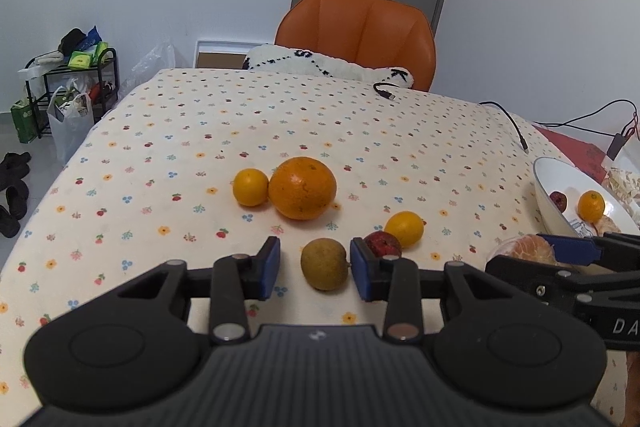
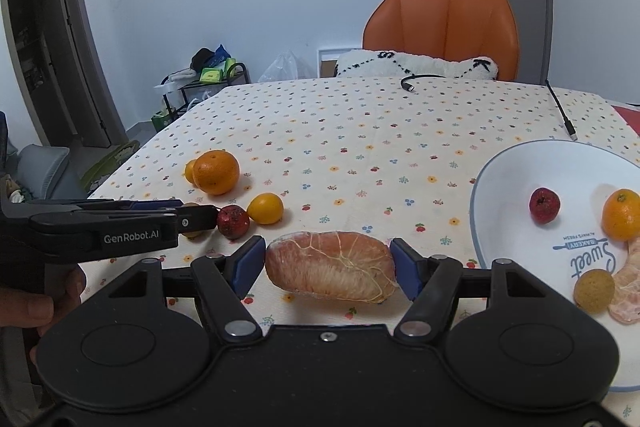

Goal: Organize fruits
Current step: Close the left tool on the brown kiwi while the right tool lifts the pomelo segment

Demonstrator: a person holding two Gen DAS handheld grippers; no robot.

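Note:
My left gripper [image 1: 316, 247] is low over the flowered tablecloth [image 1: 200, 131] with a brown-green round fruit [image 1: 324, 265] between its blue pads. The right pad touches the fruit and a gap shows at the left pad, so the gripper is open. A dark red fruit [image 1: 382, 243] and a small orange [image 1: 404, 229] lie just beyond the right finger. Further back, a large orange [image 1: 302, 187] touches another small orange [image 1: 251, 187]. My right gripper [image 2: 328, 245] is shut on a peeled citrus segment [image 2: 330, 269], held above the cloth beside the white bowl [image 2: 500, 187].
The bowl holds a red fruit [image 2: 544, 205], a small orange [image 2: 622, 215], a brown fruit [image 2: 594, 291] and a peeled piece [image 2: 630, 291]. Black cables [image 1: 516, 131] lie at the far right. An orange chair [image 1: 356, 31] with a pillow stands behind. A hand [image 2: 40, 307] grips the left tool.

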